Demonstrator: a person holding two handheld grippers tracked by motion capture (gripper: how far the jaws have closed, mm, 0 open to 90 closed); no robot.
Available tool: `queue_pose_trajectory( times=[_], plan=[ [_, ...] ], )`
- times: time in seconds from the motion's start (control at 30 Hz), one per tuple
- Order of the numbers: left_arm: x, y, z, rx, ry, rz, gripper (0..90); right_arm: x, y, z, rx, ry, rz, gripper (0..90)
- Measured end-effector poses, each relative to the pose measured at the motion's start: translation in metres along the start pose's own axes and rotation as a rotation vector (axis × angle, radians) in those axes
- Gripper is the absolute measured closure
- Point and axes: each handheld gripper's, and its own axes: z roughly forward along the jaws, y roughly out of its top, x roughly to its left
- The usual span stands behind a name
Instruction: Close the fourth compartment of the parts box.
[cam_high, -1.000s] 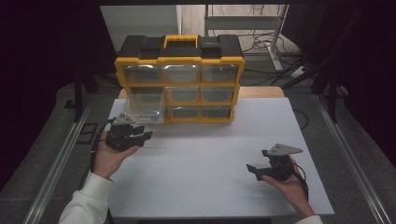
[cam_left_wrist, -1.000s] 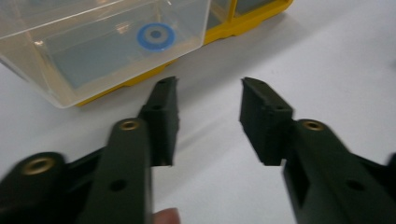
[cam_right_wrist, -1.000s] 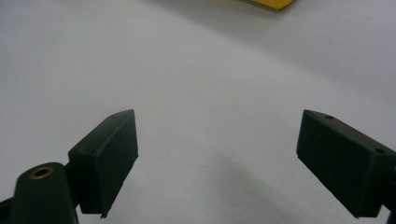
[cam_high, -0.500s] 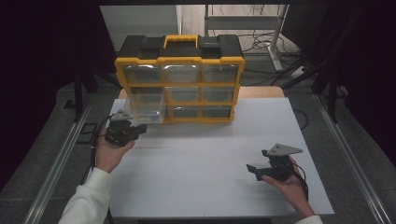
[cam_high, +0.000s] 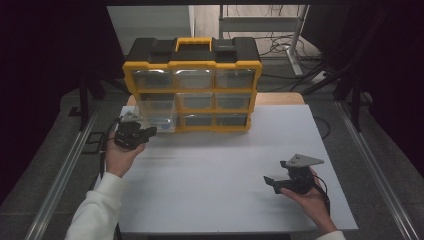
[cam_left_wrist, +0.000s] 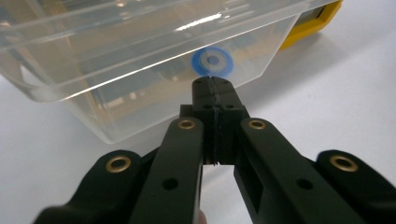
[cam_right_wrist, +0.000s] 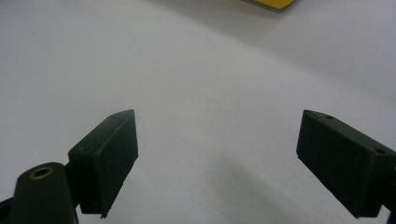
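High view: fixed above the near edge, looking forward and down, far enough to take in the whole table (cam_high: 215, 165). Left gripper view: rides the left hand-held gripper (cam_left_wrist: 212, 84), looks along its jaws, very close to the clear drawer (cam_left_wrist: 140, 60) just ahead. Right gripper view: rides the right hand-held gripper (cam_right_wrist: 217, 158), low over bare table. Shared: white table, yellow organizer (cam_high: 192, 70) corner.

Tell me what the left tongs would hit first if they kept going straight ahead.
Most likely the clear drawer: the shut left tongs point at its front wall, just below a blue ring seen through the plastic. The gap left is hard to judge.
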Motion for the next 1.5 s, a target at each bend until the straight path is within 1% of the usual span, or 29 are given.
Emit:
queue_pose_trajectory(
  times=[0.07, 0.13, 0.4, 0.5, 0.7, 0.77, 0.97, 1.03, 1.07, 1.1, 1.13, 1.17, 1.23, 1.33, 1.4, 1.5],
  plan=[
    [-0.001, 0.001, 0.000, 0.000, 0.010, 0.007, 89.8, 0.000, 0.000, 0.000, -0.002, 0.001, 0.001, 13.0],
    [0.000, 0.002, 0.001, -0.001, 0.007, 0.003, 89.8, 0.000, 0.000, 0.000, -0.001, 0.002, 0.001, 13.0],
    [0.001, 0.005, 0.002, 0.013, -0.002, 0.014, 90.0, 0.000, 0.000, 0.000, -0.005, 0.007, 0.002, 13.0],
    [0.000, 0.006, 0.002, 0.015, 0.002, 0.018, 90.0, 0.000, 0.000, 0.000, -0.007, 0.011, 0.001, 13.0],
    [0.003, 0.006, 0.002, 0.017, -0.008, 0.015, 90.0, 0.000, 0.001, 0.000, -0.009, 0.013, 0.003, 13.0],
    [0.004, 0.005, 0.002, 0.021, -0.005, 0.016, 90.0, 0.000, 0.001, 0.000, -0.008, 0.014, 0.004, 13.0],
    [0.005, 0.005, 0.000, 0.026, 0.015, 0.022, 90.0, 0.000, 0.001, 0.000, -0.008, 0.011, 0.003, 13.0],
    [0.006, 0.006, -0.001, 0.038, 0.022, 0.034, 90.0, 0.000, 0.001, 0.000, -0.009, 0.011, 0.003, 13.0],
    [0.008, 0.007, -0.003, 0.032, 0.060, 0.040, 90.0, 0.000, 0.001, 0.000, -0.008, 0.011, 0.002, 13.0],
    [0.010, 0.008, -0.005, 0.033, 0.072, 0.039, 90.0, 0.000, 0.001, 0.000, -0.007, 0.010, 0.001, 13.0],
    [0.014, 0.009, -0.006, 0.019, 0.045, 0.003, 90.0, 0.000, 0.001, 0.000, -0.007, 0.011, 0.001, 13.0],
    [0.015, 0.009, -0.006, 0.017, 0.027, -0.006, 90.0, 0.000, 0.001, 0.001, -0.006, 0.012, 0.001, 13.0],
    [0.014, 0.012, -0.004, 0.030, 0.048, 0.023, 90.0, 0.000, 0.001, 0.001, -0.006, 0.012, 0.002, 13.0],
    [0.011, 0.019, 0.000, 0.026, 0.055, 0.030, 90.0, 0.000, 0.001, 0.001, -0.006, 0.012, 0.003, 13.0],
    [0.009, 0.023, 0.003, 0.019, 0.041, 0.024, 90.0, 0.000, 0.001, 0.001, -0.007, 0.012, 0.002, 13.0],
    [0.008, 0.027, 0.007, 0.019, 0.041, 0.023, 90.0, -0.001, 0.001, 0.000, -0.008, 0.012, 0.004, 12.9]
  ],
)
